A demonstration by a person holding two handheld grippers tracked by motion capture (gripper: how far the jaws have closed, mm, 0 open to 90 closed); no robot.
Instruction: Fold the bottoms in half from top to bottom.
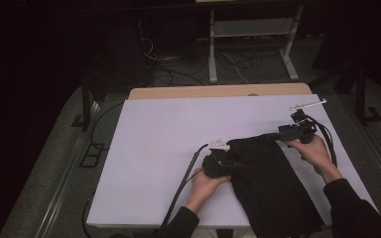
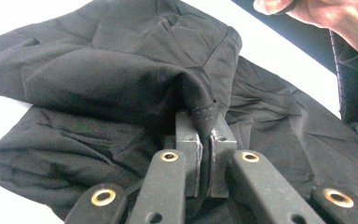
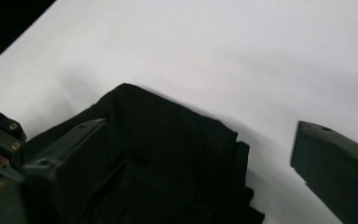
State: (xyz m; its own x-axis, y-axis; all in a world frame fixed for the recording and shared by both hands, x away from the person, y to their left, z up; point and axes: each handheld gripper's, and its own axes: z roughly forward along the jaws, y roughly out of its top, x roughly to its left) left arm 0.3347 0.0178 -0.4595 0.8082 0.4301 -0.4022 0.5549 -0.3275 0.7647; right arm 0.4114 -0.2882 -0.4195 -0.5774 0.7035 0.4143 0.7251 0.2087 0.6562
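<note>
Black garment (image 1: 270, 183) lies on the white table (image 1: 158, 148), right of centre, running from mid-table toward the near edge, partly folded and rumpled. Left gripper (image 1: 222, 162) sits at the garment's left edge; in the left gripper view its jaws are clamped on a hemmed fold of the cloth (image 2: 204, 116), the fabric bunched up and pulled over the pads. Right gripper (image 1: 293, 130) is at the garment's far right corner; in the right gripper view its jaws stand wide apart, one over the cloth, the other over bare table, gripping nothing.
</note>
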